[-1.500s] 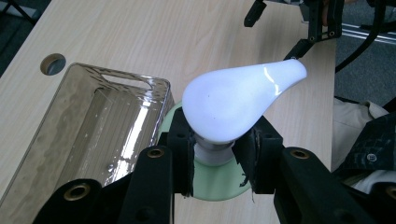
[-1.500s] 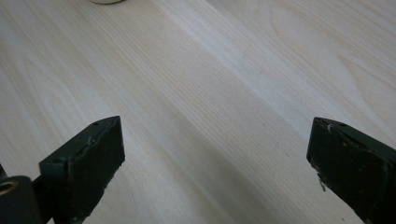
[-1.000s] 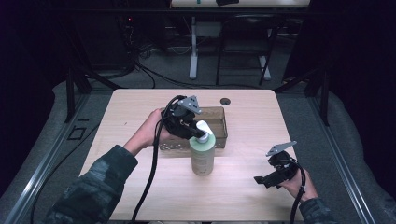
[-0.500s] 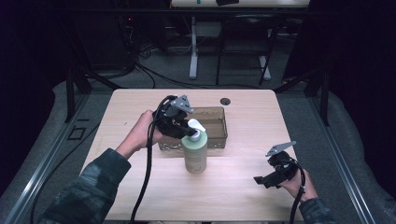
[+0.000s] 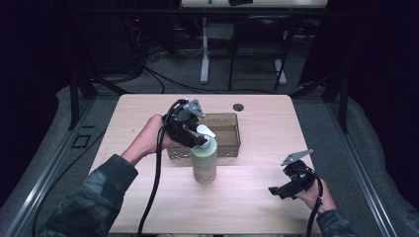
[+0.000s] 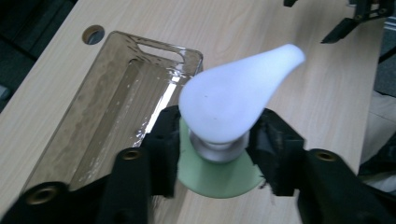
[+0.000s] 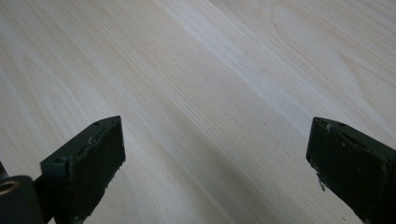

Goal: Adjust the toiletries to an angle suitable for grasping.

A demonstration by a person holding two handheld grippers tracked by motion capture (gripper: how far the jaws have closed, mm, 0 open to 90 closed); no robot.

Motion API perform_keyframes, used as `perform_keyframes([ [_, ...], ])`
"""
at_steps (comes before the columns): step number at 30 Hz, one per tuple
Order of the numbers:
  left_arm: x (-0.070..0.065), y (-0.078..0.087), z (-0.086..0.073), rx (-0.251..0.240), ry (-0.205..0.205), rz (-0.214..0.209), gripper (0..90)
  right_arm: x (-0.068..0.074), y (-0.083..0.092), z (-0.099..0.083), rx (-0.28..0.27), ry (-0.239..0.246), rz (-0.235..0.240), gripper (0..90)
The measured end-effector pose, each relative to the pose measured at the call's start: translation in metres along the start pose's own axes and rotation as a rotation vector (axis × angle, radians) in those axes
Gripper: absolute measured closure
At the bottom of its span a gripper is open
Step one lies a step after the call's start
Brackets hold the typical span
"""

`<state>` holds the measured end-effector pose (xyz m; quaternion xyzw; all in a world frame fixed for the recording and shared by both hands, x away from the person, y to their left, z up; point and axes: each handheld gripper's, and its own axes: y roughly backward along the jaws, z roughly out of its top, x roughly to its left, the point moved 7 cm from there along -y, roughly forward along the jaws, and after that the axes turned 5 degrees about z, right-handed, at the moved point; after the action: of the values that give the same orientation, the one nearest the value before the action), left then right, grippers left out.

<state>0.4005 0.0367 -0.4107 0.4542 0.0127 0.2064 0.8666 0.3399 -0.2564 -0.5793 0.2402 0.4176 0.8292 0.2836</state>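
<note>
A pale green pump bottle with a white pump head stands upright at the table's middle, just in front of a brown see-through tray. My left gripper is shut on the bottle's neck, right under the pump head, with one black jaw on each side in the left gripper view. I cannot tell whether the bottle's base touches the table. My right gripper rests low over the front right of the table, jaws wide apart and holding nothing.
In the left gripper view the tray has nothing in it and has a slot handle at its far end. A round hole sits in the tabletop behind the tray. Black cables trail from both grippers toward the near edge.
The left gripper has carried the bottle a little to the left, closer to the tray's front. The right gripper has stayed put.
</note>
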Motion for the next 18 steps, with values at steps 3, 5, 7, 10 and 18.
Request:
perform_keyframes([
  [3,0.002,0.0,0.004,-0.003,-0.006,0.005,48.1,0.0,0.0,0.0,-0.002,-0.002,0.001,4.0],
  [5,0.003,0.001,0.008,-0.005,-0.007,0.006,47.5,0.0,0.0,0.0,-0.001,0.0,0.002,4.0],
  [7,0.003,0.001,0.011,-0.001,-0.014,0.001,47.0,0.0,0.0,0.0,0.003,0.001,0.001,4.0],
  [10,0.002,-0.001,0.013,0.002,-0.024,-0.01,48.2,0.0,0.0,-0.001,0.005,-0.002,0.002,4.0],
  [18,-0.002,-0.001,0.014,-0.002,-0.06,-0.028,60.4,-0.001,0.001,0.0,0.0,-0.002,0.0,4.0],
])
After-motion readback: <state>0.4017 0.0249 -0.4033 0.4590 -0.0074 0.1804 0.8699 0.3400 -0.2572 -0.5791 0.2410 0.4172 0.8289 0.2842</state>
